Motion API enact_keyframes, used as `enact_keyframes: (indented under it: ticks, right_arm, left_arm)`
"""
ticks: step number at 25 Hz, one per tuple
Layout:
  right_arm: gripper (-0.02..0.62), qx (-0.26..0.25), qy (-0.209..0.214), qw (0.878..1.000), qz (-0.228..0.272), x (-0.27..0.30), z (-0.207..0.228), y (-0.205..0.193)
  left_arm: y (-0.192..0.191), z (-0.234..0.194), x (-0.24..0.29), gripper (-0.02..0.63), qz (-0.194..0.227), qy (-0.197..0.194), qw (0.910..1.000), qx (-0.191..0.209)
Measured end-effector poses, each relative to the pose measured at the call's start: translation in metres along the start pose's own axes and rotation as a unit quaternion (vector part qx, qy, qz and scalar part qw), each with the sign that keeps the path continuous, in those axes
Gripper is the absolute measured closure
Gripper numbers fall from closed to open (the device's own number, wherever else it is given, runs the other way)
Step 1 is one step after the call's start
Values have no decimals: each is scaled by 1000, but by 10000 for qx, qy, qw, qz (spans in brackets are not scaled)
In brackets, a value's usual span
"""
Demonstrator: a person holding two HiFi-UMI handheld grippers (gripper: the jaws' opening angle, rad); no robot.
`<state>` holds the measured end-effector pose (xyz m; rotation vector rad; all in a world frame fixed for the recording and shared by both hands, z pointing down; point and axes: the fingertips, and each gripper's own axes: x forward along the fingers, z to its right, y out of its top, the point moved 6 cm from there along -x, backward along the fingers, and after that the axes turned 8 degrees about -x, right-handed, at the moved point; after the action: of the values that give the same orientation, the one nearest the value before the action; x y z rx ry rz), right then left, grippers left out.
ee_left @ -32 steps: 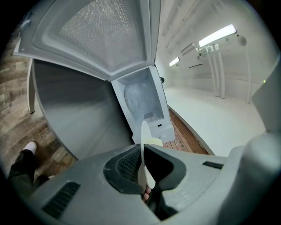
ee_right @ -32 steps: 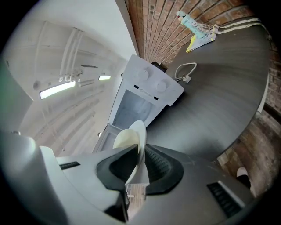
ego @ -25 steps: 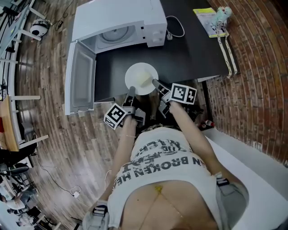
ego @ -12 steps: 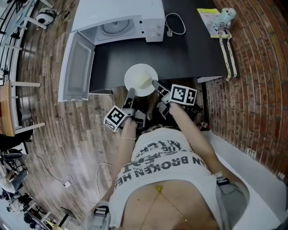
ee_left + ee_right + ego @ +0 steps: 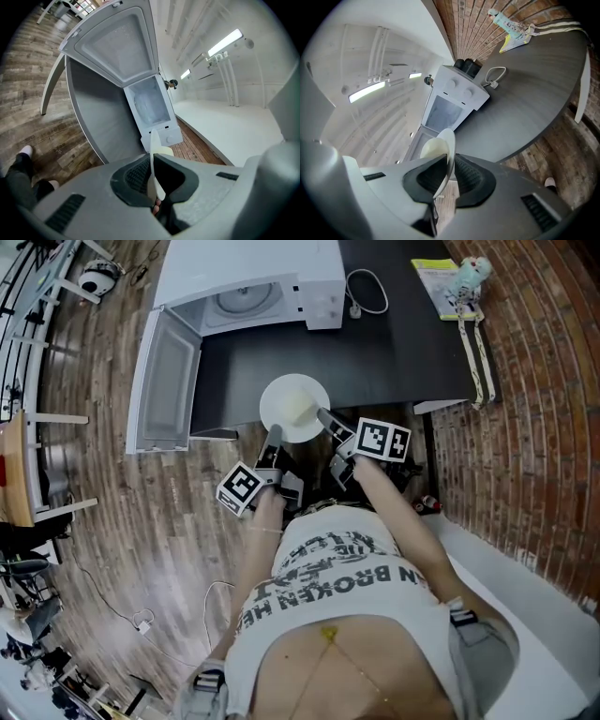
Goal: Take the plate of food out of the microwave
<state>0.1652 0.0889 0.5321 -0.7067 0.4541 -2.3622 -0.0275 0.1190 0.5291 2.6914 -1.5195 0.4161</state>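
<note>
Firmly left gripper (image 5: pixel 275 433), right gripper (image 5: pixel 325 414) clamp plate (image 5: pixel 291 395) over table (image 5: pixel 403 343); microwave door (image 5: pixel 167 390) open behind.

Shows a black table (image 5: pixel 403 343) standing on wood-plank floor (image 5: pixel 94 540), with a brick surface (image 5: pixel 534 381) to its right; has a looped white cable (image 5: pixel 367 292) lying on top, a yellow booklet (image 5: pixel 427 276) and small toy figure (image 5: pixel 466 268) at the far right corner, a white strap (image 5: pixel 472 348) along the right edge

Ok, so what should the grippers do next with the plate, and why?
Probably set the plate down further onto the black table. The left gripper and right gripper each clamp its rim, it is already out of the open microwave, and it is only over the table's near edge.
</note>
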Motion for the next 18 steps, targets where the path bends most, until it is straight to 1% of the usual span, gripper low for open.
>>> enact_keyframes:
  ticks: [18]
  right_arm:
    - [545,64,-113,9997,187,17,-14,-7]
  left_arm:
    - [27,-3,-2,583,-196,-77,9998,64]
